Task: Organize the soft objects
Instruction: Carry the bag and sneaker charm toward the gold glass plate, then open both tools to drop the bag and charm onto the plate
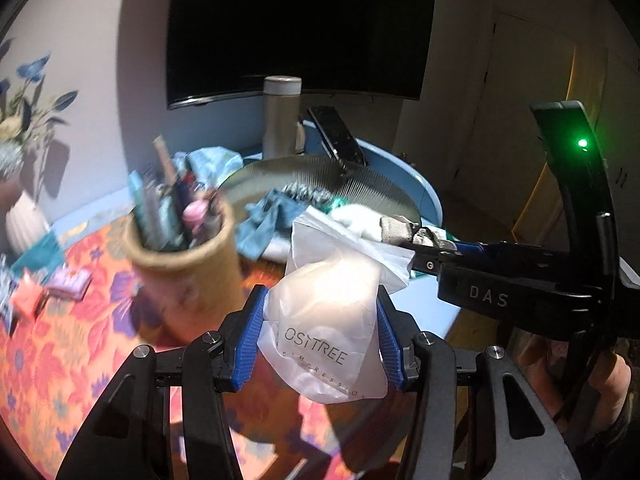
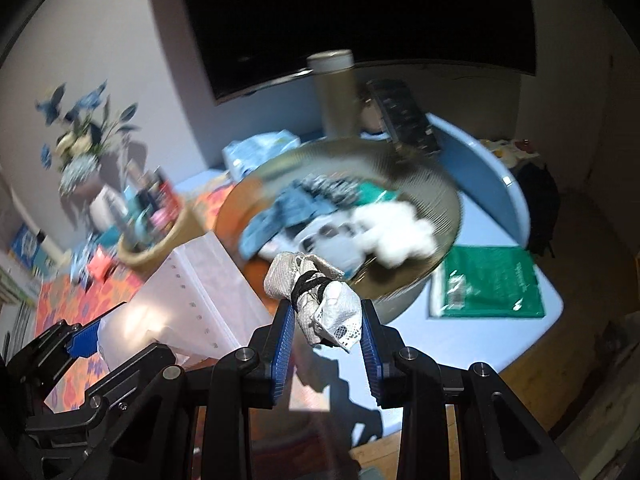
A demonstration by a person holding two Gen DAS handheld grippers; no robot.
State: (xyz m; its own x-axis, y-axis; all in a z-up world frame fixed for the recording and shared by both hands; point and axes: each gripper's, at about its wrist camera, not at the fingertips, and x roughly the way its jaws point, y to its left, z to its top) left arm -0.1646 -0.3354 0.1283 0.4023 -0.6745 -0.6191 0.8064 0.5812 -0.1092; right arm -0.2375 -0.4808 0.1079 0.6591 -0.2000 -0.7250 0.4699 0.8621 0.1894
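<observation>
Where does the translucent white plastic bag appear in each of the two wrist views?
Left wrist view: the translucent white plastic bag is at the lower centre, clamped between the blue pads of the left gripper.
Right wrist view: the same bag is at the lower left, rising from the left gripper toward the middle of the picture.
Shared landmark: the round metal bowl full of cloth items, under the dark screen.
</observation>
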